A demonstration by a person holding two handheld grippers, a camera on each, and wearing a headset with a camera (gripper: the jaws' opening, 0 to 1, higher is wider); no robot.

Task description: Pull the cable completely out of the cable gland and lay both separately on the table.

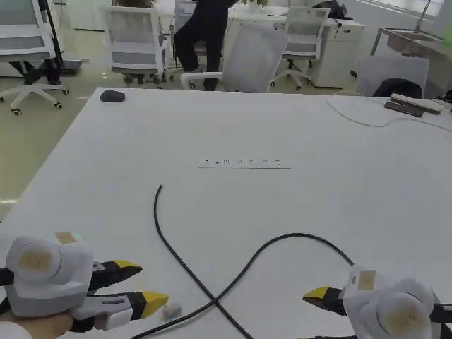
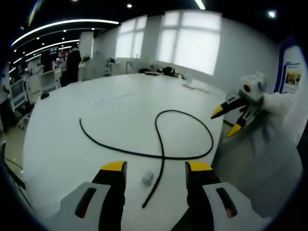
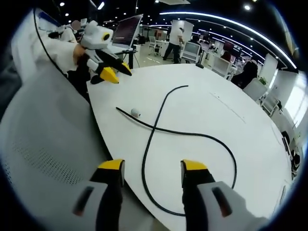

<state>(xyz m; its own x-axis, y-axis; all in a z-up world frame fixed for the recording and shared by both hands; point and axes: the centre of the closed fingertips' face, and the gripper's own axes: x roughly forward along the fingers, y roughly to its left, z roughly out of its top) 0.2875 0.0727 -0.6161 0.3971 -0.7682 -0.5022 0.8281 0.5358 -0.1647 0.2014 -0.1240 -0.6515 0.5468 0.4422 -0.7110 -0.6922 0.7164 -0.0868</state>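
Note:
A long black cable (image 1: 212, 291) lies on the white table (image 1: 282, 141), looped so that it crosses itself near the front edge. A small grey cable gland (image 1: 171, 309) rests right beside the cable's near end; I cannot tell whether they touch. My left gripper (image 1: 145, 284) hovers open just left of the gland, which sits between and ahead of its fingertips in the left gripper view, gland (image 2: 147, 178), cable (image 2: 161, 130). My right gripper (image 1: 314, 316) stands open at the front right, empty, facing the cable (image 3: 159, 130) and the gland (image 3: 135, 113).
A dark oval object (image 1: 111, 96) lies at the table's far left corner. A flush socket strip (image 1: 244, 162) sits mid-table. A white cord and dark flat items (image 1: 417, 104) lie far right. Office chairs (image 1: 134, 39) and a person (image 1: 201, 35) are beyond the table.

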